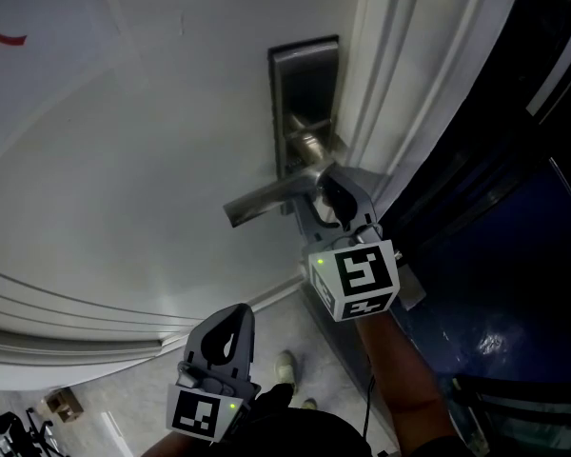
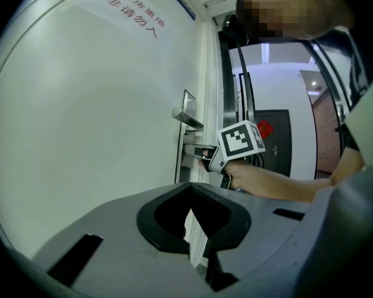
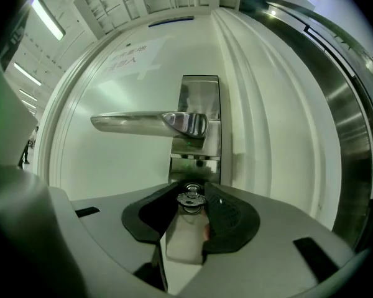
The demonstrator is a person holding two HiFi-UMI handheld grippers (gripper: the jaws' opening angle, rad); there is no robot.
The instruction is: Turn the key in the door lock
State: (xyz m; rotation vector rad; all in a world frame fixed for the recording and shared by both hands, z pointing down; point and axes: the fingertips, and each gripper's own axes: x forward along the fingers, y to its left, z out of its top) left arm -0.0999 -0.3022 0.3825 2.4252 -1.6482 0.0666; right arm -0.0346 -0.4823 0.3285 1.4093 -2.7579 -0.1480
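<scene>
A brushed metal lock plate (image 1: 305, 84) with a lever handle (image 1: 262, 201) sits on the white door (image 1: 124, 179). My right gripper (image 1: 328, 181) is pressed up to the plate just below the lever. In the right gripper view the key's (image 3: 191, 198) round metal head stands between the black pads (image 3: 233, 216), and my right gripper (image 3: 191, 194) is shut on it, under the handle (image 3: 143, 123) and the plate (image 3: 201, 95). My left gripper (image 1: 230, 314) hangs low and back from the door, shut on nothing. From the left gripper view, the left gripper (image 2: 194, 194) faces the right gripper (image 2: 208, 160).
The white moulded door frame (image 1: 409, 93) runs right beside the lock plate. Beyond it lies a dark blue area (image 1: 514, 255). A shoe (image 1: 285, 367) shows on the floor below. Red characters (image 2: 133, 17) are printed high on the door. A dark door (image 2: 270, 135) stands across the corridor.
</scene>
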